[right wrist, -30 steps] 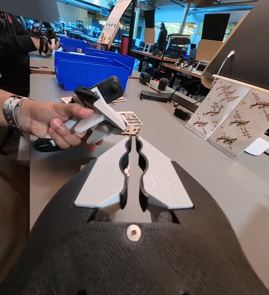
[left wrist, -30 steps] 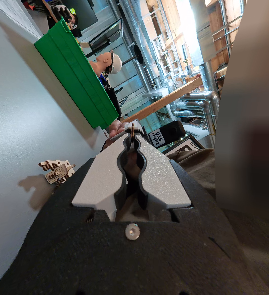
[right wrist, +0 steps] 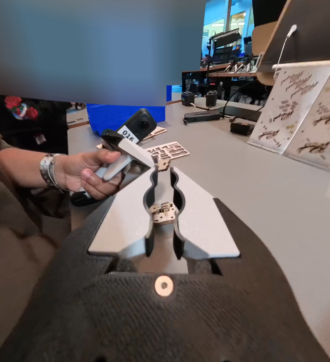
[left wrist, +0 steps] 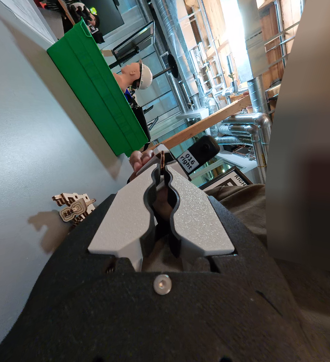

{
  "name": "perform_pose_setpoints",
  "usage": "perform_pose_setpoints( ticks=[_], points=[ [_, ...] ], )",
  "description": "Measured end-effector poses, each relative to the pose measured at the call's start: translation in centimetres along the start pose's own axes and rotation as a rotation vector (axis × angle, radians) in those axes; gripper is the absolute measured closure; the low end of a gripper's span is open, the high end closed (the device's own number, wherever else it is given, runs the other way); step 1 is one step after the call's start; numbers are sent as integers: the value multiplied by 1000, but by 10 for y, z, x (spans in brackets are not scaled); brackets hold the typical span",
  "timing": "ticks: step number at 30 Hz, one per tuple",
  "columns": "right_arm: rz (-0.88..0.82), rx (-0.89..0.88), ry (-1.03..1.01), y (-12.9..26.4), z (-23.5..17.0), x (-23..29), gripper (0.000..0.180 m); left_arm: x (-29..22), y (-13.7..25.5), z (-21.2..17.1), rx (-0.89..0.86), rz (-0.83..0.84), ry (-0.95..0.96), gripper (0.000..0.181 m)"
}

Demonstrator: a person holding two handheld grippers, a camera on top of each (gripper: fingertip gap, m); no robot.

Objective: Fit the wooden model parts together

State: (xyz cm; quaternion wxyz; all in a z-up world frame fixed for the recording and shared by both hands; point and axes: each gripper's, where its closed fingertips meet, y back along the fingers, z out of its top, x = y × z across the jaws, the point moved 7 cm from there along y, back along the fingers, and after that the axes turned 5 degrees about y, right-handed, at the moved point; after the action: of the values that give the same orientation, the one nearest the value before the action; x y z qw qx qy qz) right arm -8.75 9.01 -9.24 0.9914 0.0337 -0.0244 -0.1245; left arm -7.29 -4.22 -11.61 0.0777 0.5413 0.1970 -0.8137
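**Left wrist view: thin wooden piece pinched edge-on**

Left wrist view shows the left gripper (left wrist: 162, 170) with its tips closed on a small wooden piece (left wrist: 162, 161), at the centre of the frame. Seen edge-on, the piece is a thin dark strip whose long axis runs up the frame, pointing away from the camera along the fingers. At lower left a partly built wooden model (left wrist: 74, 208) lies on the grey table (left wrist: 23, 137), half hidden by the gripper body. A green bin (left wrist: 97, 88) stands at upper left.

Right wrist view gives what the other cannot — the flat face of the same wooden piece (right wrist: 163, 165), pale and notched, held roughly level at the left gripper's (right wrist: 154, 164) tip by a hand (right wrist: 85, 174) at mid left. The right gripper (right wrist: 163, 170) has its jaws apart, holding nothing; the piece sits just beyond its tips, and whether it touches them I cannot tell. Between those fingers, lower down, the wooden model (right wrist: 162, 213) rests on the table (right wrist: 258, 195). A cut-out parts sheet (right wrist: 172, 151) lies behind, and an instruction sheet (right wrist: 301, 117) stands at upper right.
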Motion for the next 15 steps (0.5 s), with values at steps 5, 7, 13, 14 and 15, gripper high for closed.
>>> perform_pose_setpoints(
  ticks=[5,7,13,14,15],
  points=[
    [105,-28,-298,-1,-3,-6,172,-1,0,0,4,0,-15,180],
    [148,-34,-407,-2,-5,-8,174,-1,0,1,8,5,-17,180],
    [223,-58,-604,-3,-8,-12,177,0,1,1,12,12,-21,180],
    [229,-63,-617,-3,-8,-12,177,-1,1,1,13,12,-24,180],
    [234,-67,-625,-3,-8,-12,175,-1,1,0,16,13,-26,180]
  ],
)
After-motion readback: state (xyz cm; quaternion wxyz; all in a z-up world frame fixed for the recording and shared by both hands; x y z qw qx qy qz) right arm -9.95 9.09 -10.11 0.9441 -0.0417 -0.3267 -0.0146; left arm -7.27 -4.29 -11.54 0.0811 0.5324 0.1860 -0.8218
